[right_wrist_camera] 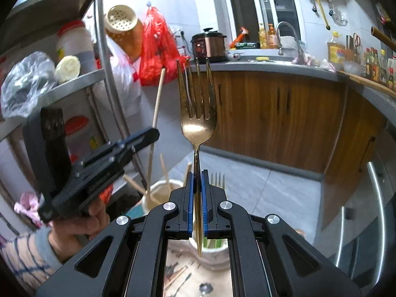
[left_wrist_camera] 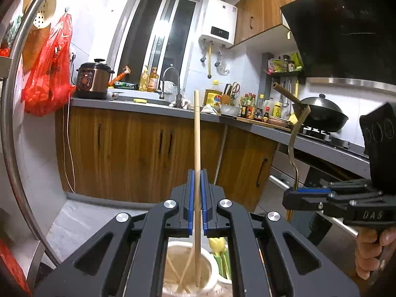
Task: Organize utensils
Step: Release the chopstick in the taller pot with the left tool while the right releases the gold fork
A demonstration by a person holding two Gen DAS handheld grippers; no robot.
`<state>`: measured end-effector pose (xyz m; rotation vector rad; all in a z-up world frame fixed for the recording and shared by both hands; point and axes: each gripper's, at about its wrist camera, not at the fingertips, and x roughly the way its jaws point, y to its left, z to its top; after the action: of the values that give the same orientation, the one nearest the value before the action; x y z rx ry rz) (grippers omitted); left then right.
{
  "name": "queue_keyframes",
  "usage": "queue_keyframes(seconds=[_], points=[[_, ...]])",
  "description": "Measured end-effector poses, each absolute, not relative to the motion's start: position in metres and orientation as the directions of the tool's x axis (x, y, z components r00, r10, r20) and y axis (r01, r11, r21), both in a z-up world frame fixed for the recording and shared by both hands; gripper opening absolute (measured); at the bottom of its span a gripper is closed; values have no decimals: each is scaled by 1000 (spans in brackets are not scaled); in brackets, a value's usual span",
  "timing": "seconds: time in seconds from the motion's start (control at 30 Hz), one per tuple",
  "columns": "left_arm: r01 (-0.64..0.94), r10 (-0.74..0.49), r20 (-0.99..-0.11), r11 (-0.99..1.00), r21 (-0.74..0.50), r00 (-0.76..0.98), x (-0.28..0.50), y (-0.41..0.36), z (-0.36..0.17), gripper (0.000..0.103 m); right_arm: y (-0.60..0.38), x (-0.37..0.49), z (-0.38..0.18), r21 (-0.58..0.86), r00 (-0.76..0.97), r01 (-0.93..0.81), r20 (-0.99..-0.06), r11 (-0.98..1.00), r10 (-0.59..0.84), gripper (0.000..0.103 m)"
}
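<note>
Wooden cabinets (left_wrist_camera: pixel 138 148) under grey counter (left_wrist_camera: pixel 148 105) behind. Below, two white holders: one (right_wrist_camera: pixel 158 193) with chopsticks, other (right_wrist_camera: pixel 215 252) with forks. Left gripper (left_wrist_camera: pixel 197 205) clenched on upright chopstick (left_wrist_camera: pixel 196 136), lower end inside holder. Right gripper (right_wrist_camera: pixel 197 205) clenched on gold fork (right_wrist_camera: pixel 198 113), tines up, above other holder.

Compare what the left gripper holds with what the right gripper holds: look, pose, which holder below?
The left gripper is shut on a chopstick: a plain, straight wooden stick. The right gripper is shut on a fork: gold metal, tines up. The chopstick's lower end reaches into the holder with other chopsticks; the fork's handle tip hangs over the neighbouring holder, where another fork stands. Both are gripped roughly upright.
</note>
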<state>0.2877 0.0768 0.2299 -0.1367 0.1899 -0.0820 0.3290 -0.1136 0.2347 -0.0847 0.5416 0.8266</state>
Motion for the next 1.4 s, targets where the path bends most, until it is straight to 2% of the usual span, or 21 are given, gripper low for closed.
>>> queue_keyframes(seconds=[0.4, 0.73, 1.2, 1.27, 1.33, 1.4], points=[[34, -40, -184, 999, -40, 982, 296, 61, 191, 5, -97, 346, 195, 76, 603, -681, -508, 729, 616, 7], [6, -24, -223, 997, -82, 975, 290, 71, 163, 5, -93, 343, 154, 74, 567, -675, -585, 734, 580, 7], [-26, 8, -275, 998, -59, 961, 292, 75, 149, 6, -86, 357, 142, 84, 563, -653, -611, 752, 557, 7], [-23, 8, -282, 998, -50, 959, 291, 74, 149, 8, -87, 361, 141, 93, 562, -644, -616, 759, 552, 7], [-23, 14, -274, 999, -32, 961, 288, 74, 151, 21, -87, 363, 141, 98, 560, -640, -619, 762, 550, 7], [-23, 16, -266, 1000, -20, 964, 283, 74, 154, 27, -87, 362, 142, 96, 558, -641, -623, 761, 549, 9]])
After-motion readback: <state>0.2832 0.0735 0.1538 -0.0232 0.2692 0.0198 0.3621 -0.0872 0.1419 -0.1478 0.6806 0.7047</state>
